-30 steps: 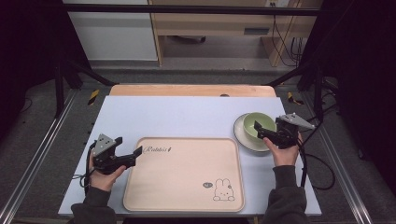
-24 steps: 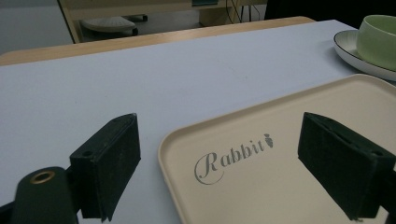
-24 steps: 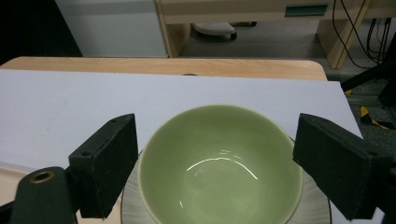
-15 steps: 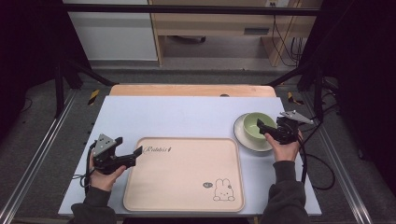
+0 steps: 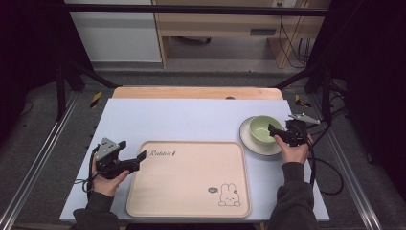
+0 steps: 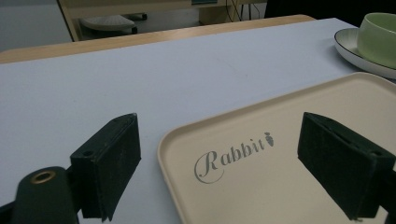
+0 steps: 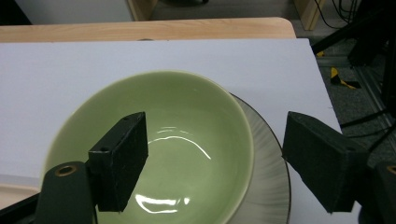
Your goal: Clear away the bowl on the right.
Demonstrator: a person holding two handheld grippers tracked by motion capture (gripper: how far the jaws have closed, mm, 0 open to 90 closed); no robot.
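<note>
Sitting on a pale plate at the right side of the table is a green bowl, and it looks empty and shiny inside. The right gripper hangs over the bowl's right edge, with its jaws spread wide and holding nothing. In the right gripper view, one jaw is above the inside of the bowl and the other jaw is out past the rim, over the plate. So the bowl's rim lies right between the two jaws, and I think a small drop down and a squeeze would catch the rim. The bowl is round, so it has no long side to line up with. The right hand is much nearer to the bowl than the other one. Just beside the plate lies a big tan tray with a little rabbit drawn on it and the word "Rabbit". The left gripper waits at the tray's near left corner, well apart from the bowl. Its jaws are spread wide too, with nothing in them, and they point at the tray's corner. My guess is the bowl is meant to go onto the tray.
</note>
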